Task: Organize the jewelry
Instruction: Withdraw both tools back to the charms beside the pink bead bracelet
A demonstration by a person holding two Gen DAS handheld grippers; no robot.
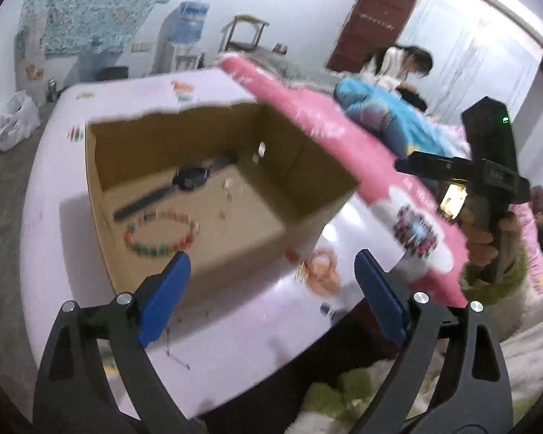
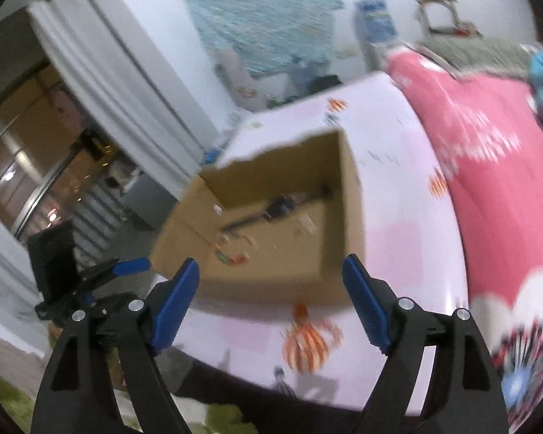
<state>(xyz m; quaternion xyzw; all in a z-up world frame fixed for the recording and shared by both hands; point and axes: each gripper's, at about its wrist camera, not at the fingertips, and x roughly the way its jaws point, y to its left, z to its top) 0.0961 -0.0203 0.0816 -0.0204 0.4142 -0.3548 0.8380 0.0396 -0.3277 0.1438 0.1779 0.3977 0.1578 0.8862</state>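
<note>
Both tongs, the left tongs (image 1: 271,264) and the right tongs (image 2: 271,271), hang spread and empty near the cardboard box (image 1: 126,260) on the pale desk (image 1: 235,343). Inside the box lie a beaded bracelet (image 1: 161,233) and, farther in, a dark wristwatch (image 1: 190,179).

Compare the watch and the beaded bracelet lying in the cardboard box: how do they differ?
The watch is dark, nearly black; the beaded bracelet is multicoloured. The watch lies stretched out straight, its strap running diagonally, while the bracelet forms a closed loop. The watch sits deeper in the cardboard box; the bracelet lies nearer the left gripper. Both rest flat on the box floor, untouched by either gripper.
</note>
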